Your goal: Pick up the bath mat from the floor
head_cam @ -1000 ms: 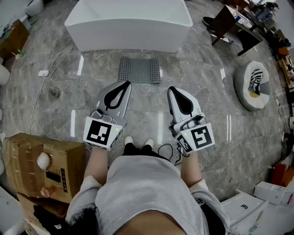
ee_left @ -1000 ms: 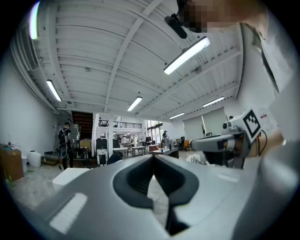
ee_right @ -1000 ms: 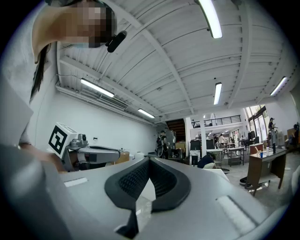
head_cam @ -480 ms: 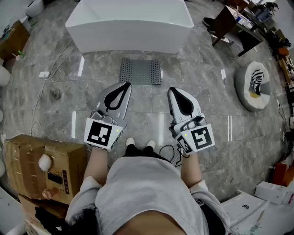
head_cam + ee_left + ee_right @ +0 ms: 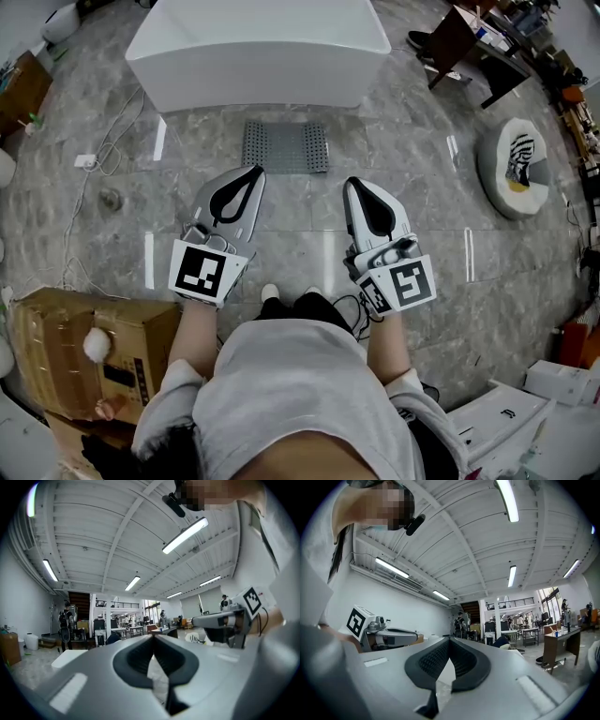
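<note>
Bath mat (image 5: pixel 286 147) flat near bathtub (image 5: pixel 258 47)

We log a slight head-camera shift: cardboard box (image 5: pixel 66 347) now lower at 8 o'clock, shoes (image 5: pixel 270 292) more hidden.

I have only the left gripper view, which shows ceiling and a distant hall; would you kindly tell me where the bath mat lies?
Observer: The grey bath mat lies flat on the floor, just in front of the white bathtub.
Operator: Is either gripper on it?
Observer: No. The left gripper and right gripper are both held in the air, tips pointing toward the mat.
Operator: Are the right gripper's jaws open?
Observer: They are together, with nothing between them.
</note>
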The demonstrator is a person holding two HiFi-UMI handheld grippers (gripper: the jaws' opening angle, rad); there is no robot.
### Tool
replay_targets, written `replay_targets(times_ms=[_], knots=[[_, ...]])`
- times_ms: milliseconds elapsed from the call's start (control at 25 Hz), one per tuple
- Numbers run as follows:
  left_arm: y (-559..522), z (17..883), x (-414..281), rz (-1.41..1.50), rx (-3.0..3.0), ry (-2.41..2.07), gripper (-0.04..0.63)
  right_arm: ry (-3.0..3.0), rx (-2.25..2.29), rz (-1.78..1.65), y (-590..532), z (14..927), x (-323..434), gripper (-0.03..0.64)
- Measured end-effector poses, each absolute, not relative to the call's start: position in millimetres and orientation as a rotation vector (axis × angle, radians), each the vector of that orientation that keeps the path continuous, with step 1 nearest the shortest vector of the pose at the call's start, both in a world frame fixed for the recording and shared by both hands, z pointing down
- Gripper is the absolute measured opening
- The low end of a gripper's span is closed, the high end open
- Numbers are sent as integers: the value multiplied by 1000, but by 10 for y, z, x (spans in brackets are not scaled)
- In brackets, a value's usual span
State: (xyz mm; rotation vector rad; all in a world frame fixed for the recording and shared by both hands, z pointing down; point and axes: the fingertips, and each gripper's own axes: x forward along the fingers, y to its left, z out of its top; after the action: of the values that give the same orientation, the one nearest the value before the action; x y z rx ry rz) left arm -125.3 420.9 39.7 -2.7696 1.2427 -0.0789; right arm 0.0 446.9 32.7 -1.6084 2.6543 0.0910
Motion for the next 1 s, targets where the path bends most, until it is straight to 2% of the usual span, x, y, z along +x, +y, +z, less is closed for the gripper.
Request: replay_targets(times_ms=[520,1000], knots=[[3497,507,-1171,-66,-2738,1297,2,2639,-1624,9,3816,472,281,0],[2436,453,-578,-81,-2665,1396,2,2686,-1588,14,2608,431,1009,0]])
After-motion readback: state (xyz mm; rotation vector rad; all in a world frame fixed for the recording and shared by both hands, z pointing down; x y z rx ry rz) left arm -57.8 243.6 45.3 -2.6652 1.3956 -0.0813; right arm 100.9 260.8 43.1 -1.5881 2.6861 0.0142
